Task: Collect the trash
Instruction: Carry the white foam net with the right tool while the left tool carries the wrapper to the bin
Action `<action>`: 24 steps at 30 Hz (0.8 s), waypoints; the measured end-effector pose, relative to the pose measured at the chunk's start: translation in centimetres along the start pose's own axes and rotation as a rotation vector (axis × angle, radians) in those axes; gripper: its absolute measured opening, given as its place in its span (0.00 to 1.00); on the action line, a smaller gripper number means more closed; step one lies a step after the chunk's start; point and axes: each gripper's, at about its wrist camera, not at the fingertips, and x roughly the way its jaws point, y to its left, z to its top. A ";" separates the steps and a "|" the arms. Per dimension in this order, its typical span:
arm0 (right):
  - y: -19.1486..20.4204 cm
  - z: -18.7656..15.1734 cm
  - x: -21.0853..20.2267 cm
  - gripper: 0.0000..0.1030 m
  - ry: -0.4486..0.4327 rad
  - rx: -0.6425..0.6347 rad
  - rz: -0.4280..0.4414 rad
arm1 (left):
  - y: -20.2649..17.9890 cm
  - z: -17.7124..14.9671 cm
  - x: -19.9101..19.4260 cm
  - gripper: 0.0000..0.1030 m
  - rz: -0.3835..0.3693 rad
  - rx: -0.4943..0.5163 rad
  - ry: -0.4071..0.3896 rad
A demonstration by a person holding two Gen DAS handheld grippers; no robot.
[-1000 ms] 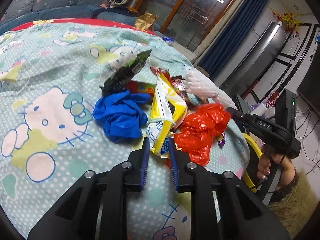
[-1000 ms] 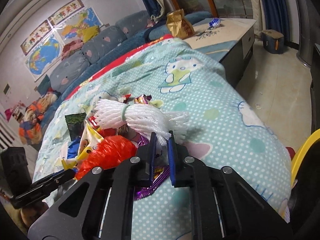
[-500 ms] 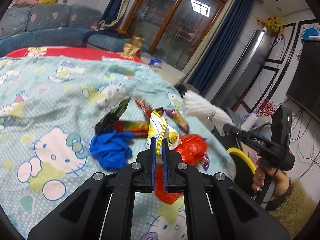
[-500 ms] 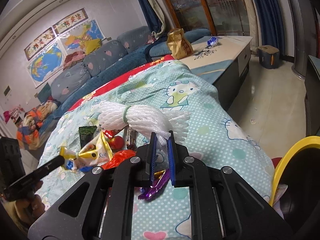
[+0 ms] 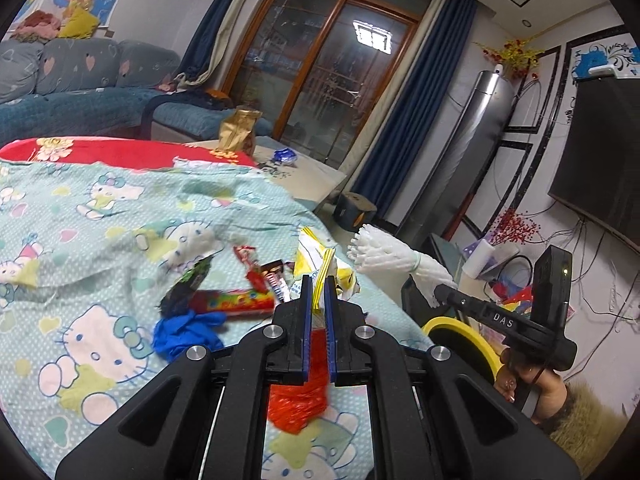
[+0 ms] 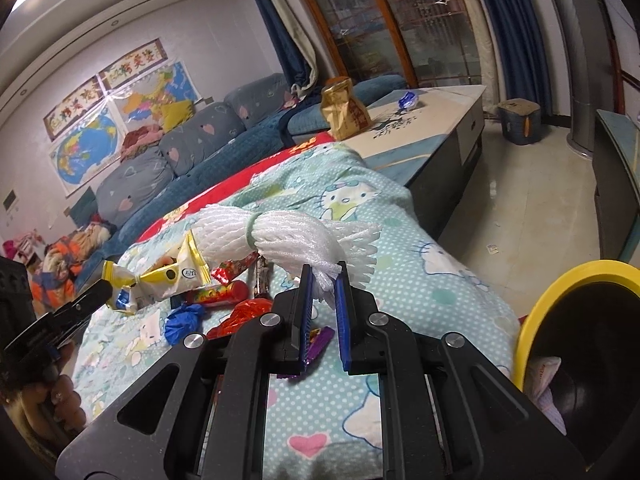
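Our left tool [image 5: 319, 300] pinches a yellow snack bag [image 5: 320, 258], our right tool [image 6: 323, 294] a white foam net [image 6: 280, 236], both lifted toward the yellow-rimmed bin [image 6: 560, 292]; several wrappers [image 5: 236, 300] remain on the cartoon-print cover [image 5: 100, 240].

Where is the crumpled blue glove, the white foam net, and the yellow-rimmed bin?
crumpled blue glove [image 5: 186, 334], left wrist view, middle of the bunched part.
white foam net [image 6: 280, 240], right wrist view, thick bundle beside its green band.
yellow-rimmed black bin [image 6: 538, 312], right wrist view, left side of the yellow rim.
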 end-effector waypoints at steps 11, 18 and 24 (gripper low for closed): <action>-1.8 -0.2 -2.7 0.07 -0.048 0.021 -0.053 | -3.2 0.2 1.7 0.06 -0.059 0.049 0.013; -3.0 -0.6 -4.1 0.07 -0.064 0.028 -0.096 | -4.9 -0.2 3.0 0.06 -0.087 0.081 0.033; -4.2 -1.1 -5.3 0.07 -0.073 0.035 -0.135 | -6.5 -0.5 3.8 0.06 -0.113 0.109 0.048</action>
